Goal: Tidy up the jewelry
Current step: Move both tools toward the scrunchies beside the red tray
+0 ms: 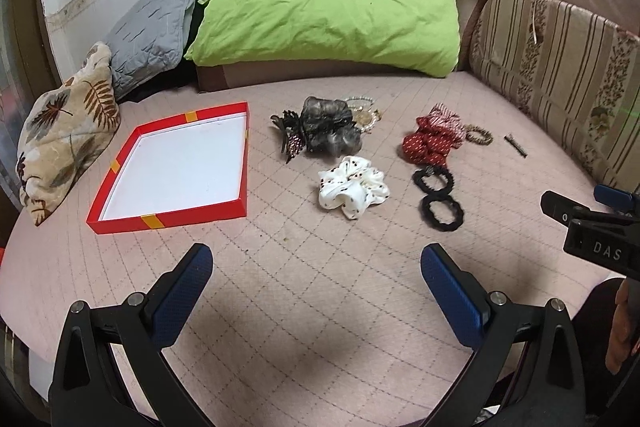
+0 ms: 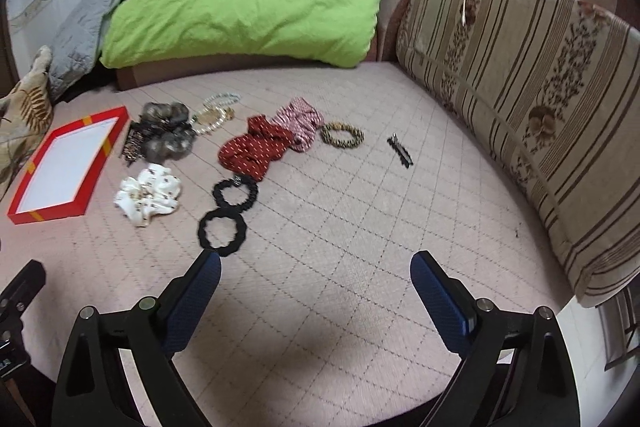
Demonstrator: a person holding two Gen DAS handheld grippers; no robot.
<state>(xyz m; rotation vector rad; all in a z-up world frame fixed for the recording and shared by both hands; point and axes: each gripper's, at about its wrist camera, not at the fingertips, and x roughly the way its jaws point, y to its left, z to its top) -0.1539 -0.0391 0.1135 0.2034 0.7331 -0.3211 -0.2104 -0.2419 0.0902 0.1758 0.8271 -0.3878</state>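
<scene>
An empty red tray (image 1: 102, 195) (image 2: 102, 151) with a white floor lies on the pink quilted cover at the left. To its right lie a grey furry scrunchie (image 1: 328, 127) (image 2: 166, 135), a dark claw clip (image 1: 290, 139), pearl strands (image 1: 366, 111) (image 2: 218, 111), a white spotted scrunchie (image 1: 352, 189) (image 2: 148, 197), a red dotted scrunchie (image 1: 430, 143) (image 2: 252, 151), a pink one (image 2: 302, 121), two black hair ties (image 1: 438, 197) (image 2: 224, 217), a leopard tie (image 2: 342, 135) and a hair pin (image 1: 516, 145) (image 2: 400, 149). My left gripper (image 1: 316, 259) and right gripper (image 2: 316, 267) hover open and empty above the cover, near the front.
A green duvet (image 1: 328, 23) and grey pillow (image 1: 152, 31) lie at the back. A leaf-print cushion (image 1: 64, 147) sits left of the tray. A striped sofa back (image 2: 540, 99) runs along the right. The right gripper's body (image 1: 596, 231) shows at the left view's right edge.
</scene>
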